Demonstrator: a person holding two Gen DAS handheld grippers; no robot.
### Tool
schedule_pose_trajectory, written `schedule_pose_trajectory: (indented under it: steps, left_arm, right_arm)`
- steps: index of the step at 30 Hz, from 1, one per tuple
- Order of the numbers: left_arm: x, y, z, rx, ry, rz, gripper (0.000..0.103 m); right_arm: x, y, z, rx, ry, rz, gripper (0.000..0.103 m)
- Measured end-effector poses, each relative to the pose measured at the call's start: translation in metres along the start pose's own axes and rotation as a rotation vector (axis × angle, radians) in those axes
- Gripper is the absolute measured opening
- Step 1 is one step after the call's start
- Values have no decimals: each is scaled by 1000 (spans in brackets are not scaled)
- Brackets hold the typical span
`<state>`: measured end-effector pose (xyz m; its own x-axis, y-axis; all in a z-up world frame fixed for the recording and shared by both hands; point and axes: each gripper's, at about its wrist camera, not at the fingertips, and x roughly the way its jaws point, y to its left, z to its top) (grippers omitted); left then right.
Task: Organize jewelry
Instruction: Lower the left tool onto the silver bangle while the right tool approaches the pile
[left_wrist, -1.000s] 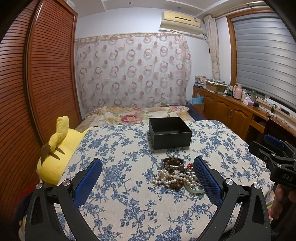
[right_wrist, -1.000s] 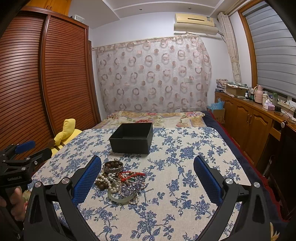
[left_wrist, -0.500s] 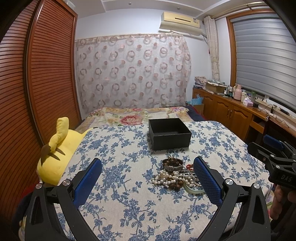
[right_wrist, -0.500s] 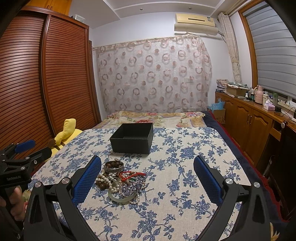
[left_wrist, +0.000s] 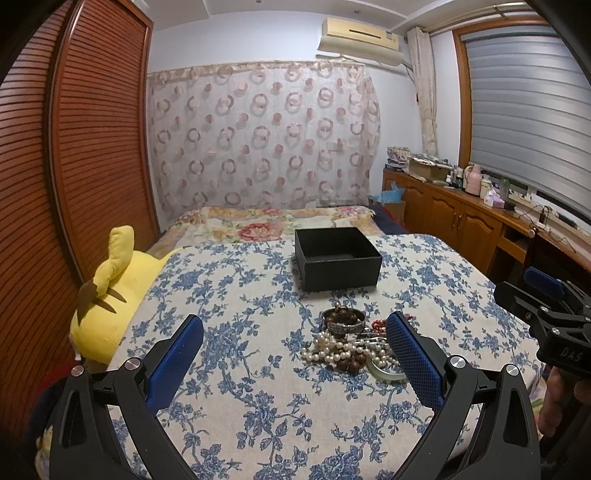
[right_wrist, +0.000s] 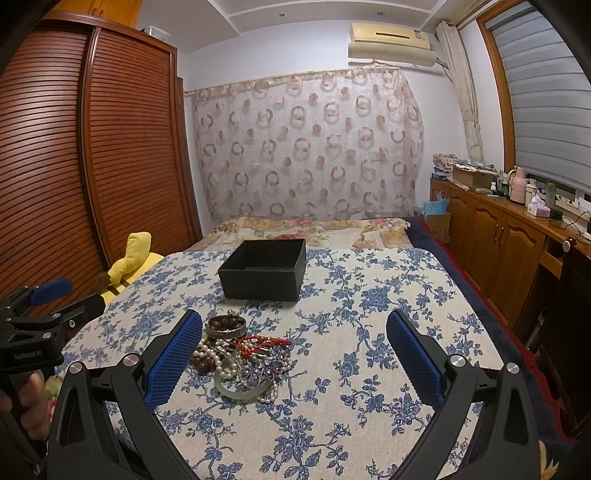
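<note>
Now, by label:
Left gripper: spread wide, nothing between the blue pads; hovering above the cloth near its front edge.
Right gripper: likewise released, holding nothing, over the front of the cloth; seen too at the right edge of the left view.
Jewelry: one tangled heap on the cloth, between the front edge and the box; just beside the right gripper's left pad in the right view, just beside the left gripper's right pad in the left view.
Pearls: white string at the heap's near left side.
Bangle: pale green ring, lying flat at the heap's front.
Wooden beads: brown coil stacked with a silver band at the heap's far side, nearest the box.
Red cord: draped over the heap's middle.
Box: black, open-topped, upright at the cloth's far edge, apart from the heap; inside looks bare.
Plush: yellow, off the cloth's left edge.
</note>
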<state>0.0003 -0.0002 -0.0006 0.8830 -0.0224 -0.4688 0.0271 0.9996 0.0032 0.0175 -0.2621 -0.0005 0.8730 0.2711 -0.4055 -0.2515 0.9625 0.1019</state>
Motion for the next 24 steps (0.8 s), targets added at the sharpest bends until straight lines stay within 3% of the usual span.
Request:
schedule_pose_trajectory:
  steps: [12,24]
  left_arm:
    - [36,8,-16,-2,78,-86,95]
    - [86,-13,-18,71,188,-191,92]
  right_arm:
    - [30,-5,-15,-38,97,102,100]
    - [66,2,-34,-118,224,175,78]
